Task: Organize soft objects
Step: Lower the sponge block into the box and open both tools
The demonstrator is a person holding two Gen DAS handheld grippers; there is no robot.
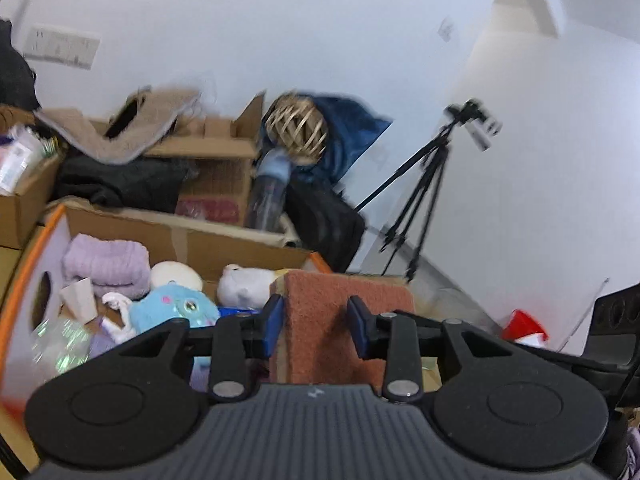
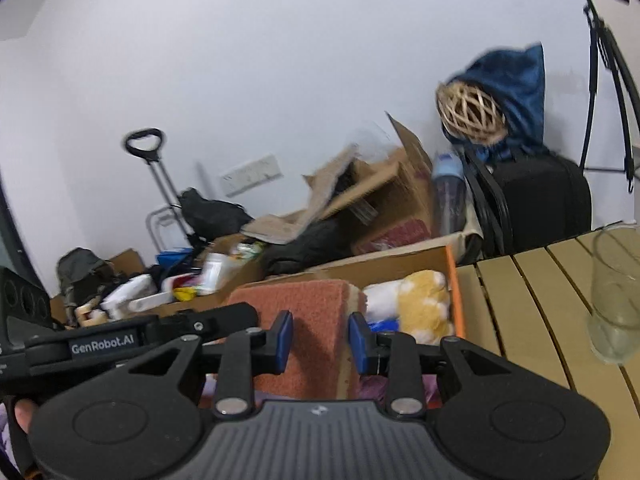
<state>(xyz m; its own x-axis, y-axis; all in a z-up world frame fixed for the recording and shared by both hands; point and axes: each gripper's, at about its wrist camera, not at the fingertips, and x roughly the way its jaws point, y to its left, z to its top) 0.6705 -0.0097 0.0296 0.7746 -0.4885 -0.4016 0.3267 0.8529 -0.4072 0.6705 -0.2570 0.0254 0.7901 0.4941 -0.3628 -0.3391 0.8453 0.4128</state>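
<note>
Both grippers hold one terracotta-orange folded towel (image 1: pixel 340 320), also in the right wrist view (image 2: pixel 312 320), over an open cardboard box (image 1: pixel 224 240). My left gripper (image 1: pixel 316 324) is shut on the towel. My right gripper (image 2: pixel 318 340) is shut on it too. The box holds a folded lilac towel (image 1: pixel 106 266), a light blue plush (image 1: pixel 176 310), a white plush (image 1: pixel 244 284) and a cream round plush (image 1: pixel 176 276). A yellow and white plush (image 2: pixel 420 304) lies in the box in the right wrist view. The left gripper's body (image 2: pixel 120 340) shows at the right view's left.
More cardboard boxes (image 1: pixel 208 156) with clothes stand behind, with a wicker ball (image 1: pixel 298 128), blue cloth (image 1: pixel 348 132), a bottle (image 1: pixel 270 188) and a black bag (image 1: pixel 324 224). A tripod (image 1: pixel 424 196) stands at the right. A slatted wooden table (image 2: pixel 540 312) carries a clear glass (image 2: pixel 618 292).
</note>
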